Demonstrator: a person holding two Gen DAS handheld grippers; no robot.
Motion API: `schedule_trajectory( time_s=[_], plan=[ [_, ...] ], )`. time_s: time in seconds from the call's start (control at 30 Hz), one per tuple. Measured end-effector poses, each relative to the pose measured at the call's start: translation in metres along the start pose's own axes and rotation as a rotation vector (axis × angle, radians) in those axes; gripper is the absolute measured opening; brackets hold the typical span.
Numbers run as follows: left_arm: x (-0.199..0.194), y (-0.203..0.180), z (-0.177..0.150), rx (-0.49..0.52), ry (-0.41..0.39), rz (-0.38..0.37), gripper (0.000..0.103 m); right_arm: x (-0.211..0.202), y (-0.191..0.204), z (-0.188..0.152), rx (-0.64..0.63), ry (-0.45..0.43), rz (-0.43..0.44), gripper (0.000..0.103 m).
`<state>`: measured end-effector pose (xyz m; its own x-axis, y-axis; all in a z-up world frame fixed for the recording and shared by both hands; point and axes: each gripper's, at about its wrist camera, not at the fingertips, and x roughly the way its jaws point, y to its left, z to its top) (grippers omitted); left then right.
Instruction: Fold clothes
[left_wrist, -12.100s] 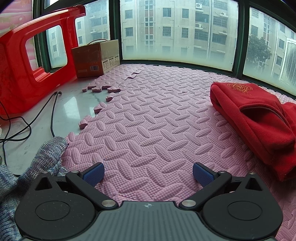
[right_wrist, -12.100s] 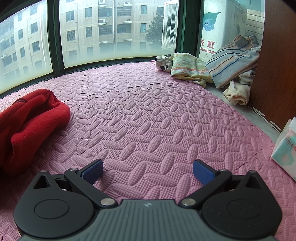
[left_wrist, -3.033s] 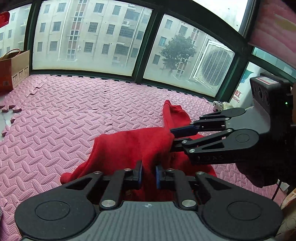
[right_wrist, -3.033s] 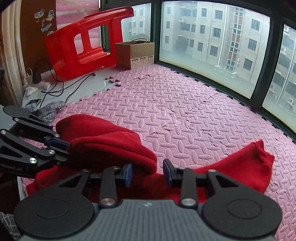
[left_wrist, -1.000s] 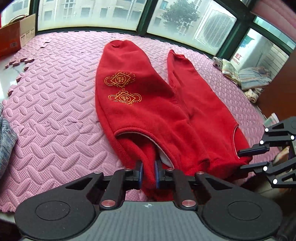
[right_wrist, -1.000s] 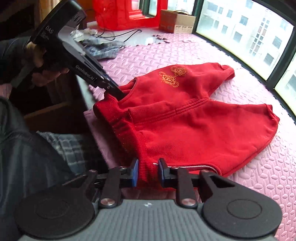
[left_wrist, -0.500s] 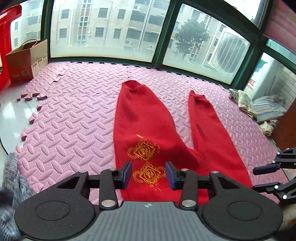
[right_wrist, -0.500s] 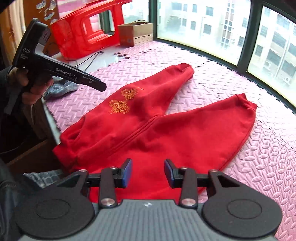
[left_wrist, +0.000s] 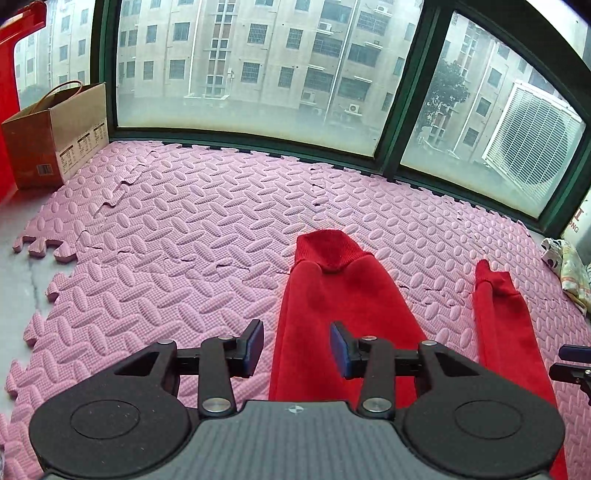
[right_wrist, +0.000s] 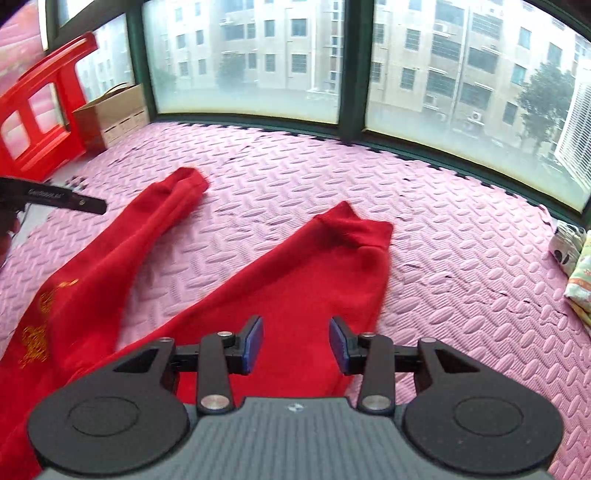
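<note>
Red fleece trousers (left_wrist: 343, 314) lie spread flat on the pink foam mat (left_wrist: 192, 236), legs pointing toward the windows. In the left wrist view my left gripper (left_wrist: 297, 349) is open and empty above the left leg, whose cuff (left_wrist: 328, 251) lies ahead. The other leg (left_wrist: 498, 321) lies to the right. In the right wrist view my right gripper (right_wrist: 295, 345) is open and empty over the right leg (right_wrist: 314, 280). The left leg (right_wrist: 122, 251) carries gold embroidery (right_wrist: 37, 332). The left gripper's tip (right_wrist: 74, 201) shows at the left.
A cardboard box (left_wrist: 51, 136) and a red plastic stool (right_wrist: 40, 122) stand at the back left, beyond the mat's jagged edge (left_wrist: 40, 247). Folded clothes (right_wrist: 576, 266) lie at the far right. Dark green window frames (left_wrist: 243, 138) border the mat at the back.
Both grippers have opened wider and moved forward along the trouser legs toward the cuffs. The trousers now lie released and flat on the mat.
</note>
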<state>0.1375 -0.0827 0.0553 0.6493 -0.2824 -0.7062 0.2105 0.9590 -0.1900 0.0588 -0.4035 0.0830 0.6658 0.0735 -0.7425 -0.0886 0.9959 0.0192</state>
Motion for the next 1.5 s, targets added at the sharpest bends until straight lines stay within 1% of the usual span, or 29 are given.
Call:
schedule_trajectory(
  time_s=[0.13,0.2,0.3,0.37,0.4,0.43,0.47,0.5,0.53,0.57,0.6,0.63,0.7,0.77,0.8,0.87,0.9,0.93,0.97,1.0,1.03,1.07,1.1,1.13,1.17,1.2,1.3,1.33,1.5],
  plan=[
    [0.031,0.006,0.018,-0.023,0.018,-0.003,0.047,0.031,-0.037,0.017,0.118,-0.013,-0.042,0.039],
    [0.042,0.009,0.023,-0.03,0.022,-0.009,0.048,0.042,-0.047,0.02,0.147,-0.007,-0.051,0.039],
    [0.057,0.008,0.027,-0.006,0.041,-0.016,0.049,0.055,-0.054,0.019,0.186,0.004,-0.041,0.038],
    [0.065,0.007,0.026,0.016,0.053,-0.018,0.049,0.063,-0.059,0.019,0.211,0.01,-0.033,0.036],
    [0.07,0.005,0.025,0.029,0.063,-0.017,0.047,0.067,-0.062,0.018,0.224,0.014,-0.029,0.033],
    [0.074,0.004,0.024,0.042,0.073,-0.017,0.044,0.071,-0.064,0.018,0.237,0.017,-0.025,0.027],
    [0.075,0.003,0.023,0.054,0.061,-0.013,0.042,0.073,-0.063,0.017,0.237,0.017,-0.019,0.024],
    [0.075,0.002,0.021,0.067,0.048,-0.017,0.028,0.074,-0.062,0.016,0.235,0.016,-0.014,0.017],
    [0.075,0.003,0.022,0.067,0.044,-0.02,0.02,0.075,-0.06,0.015,0.234,0.015,-0.008,0.015],
    [0.073,0.005,0.022,0.061,0.04,-0.019,0.017,0.074,-0.061,0.015,0.228,0.012,-0.022,0.012],
    [0.072,0.006,0.023,0.055,0.037,-0.018,0.012,0.073,-0.062,0.015,0.221,0.008,-0.039,0.009],
    [0.068,0.008,0.025,0.057,0.023,-0.001,0.011,0.072,-0.063,0.015,0.215,0.004,-0.056,0.009],
    [0.058,0.015,0.029,0.068,-0.02,0.052,0.01,0.07,-0.064,0.015,0.202,-0.004,-0.09,0.008],
    [0.047,0.03,0.033,0.041,-0.058,0.081,0.01,0.068,-0.066,0.016,0.189,-0.012,-0.124,0.008],
    [0.044,0.037,0.035,0.03,-0.063,0.089,0.011,0.067,-0.067,0.016,0.182,-0.016,-0.141,0.008],
    [0.047,0.048,0.036,0.016,-0.038,0.104,0.013,0.064,-0.069,0.016,0.169,-0.023,-0.176,0.009],
    [0.05,0.051,0.035,0.002,-0.027,0.116,0.019,0.063,-0.07,0.016,0.163,-0.027,-0.193,0.01],
    [0.052,0.053,0.035,-0.015,-0.019,0.127,0.02,0.062,-0.071,0.016,0.156,-0.031,-0.21,0.011],
    [0.052,0.054,0.034,-0.024,-0.018,0.135,0.025,0.063,-0.071,0.016,0.155,-0.03,-0.215,0.014],
    [0.049,0.053,0.034,-0.017,-0.032,0.14,0.035,0.06,-0.07,0.017,0.149,-0.041,-0.218,0.016],
    [0.044,0.051,0.034,-0.003,-0.051,0.145,0.037,0.057,-0.069,0.018,0.142,-0.056,-0.22,0.019],
    [0.039,0.049,0.033,0.011,-0.07,0.149,0.037,0.053,-0.067,0.019,0.134,-0.07,-0.223,0.019],
    [0.034,0.045,0.033,0.039,-0.089,0.141,0.035,0.049,-0.066,0.02,0.127,-0.084,-0.225,0.02],
    [0.028,0.04,0.032,0.076,-0.108,0.128,0.035,0.046,-0.064,0.021,0.12,-0.099,-0.228,0.022],
    [0.026,0.035,0.031,0.109,-0.111,0.105,0.034,0.045,-0.062,0.022,0.119,-0.099,-0.21,0.022],
    [0.026,0.029,0.03,0.141,-0.105,0.077,0.028,0.044,-0.06,0.023,0.12,-0.097,-0.189,0.022],
    [0.036,0.012,0.025,0.226,-0.048,0.018,0.02,0.049,-0.053,0.026,0.121,-0.078,-0.122,0.022],
    [0.042,0.007,0.023,0.242,-0.032,0.007,0.017,0.052,-0.052,0.027,0.115,-0.075,-0.118,0.023],
    [0.072,-0.006,0.023,0.258,0.012,-0.02,0.017,0.073,-0.045,0.033,0.085,-0.066,-0.119,0.023]
  ],
)
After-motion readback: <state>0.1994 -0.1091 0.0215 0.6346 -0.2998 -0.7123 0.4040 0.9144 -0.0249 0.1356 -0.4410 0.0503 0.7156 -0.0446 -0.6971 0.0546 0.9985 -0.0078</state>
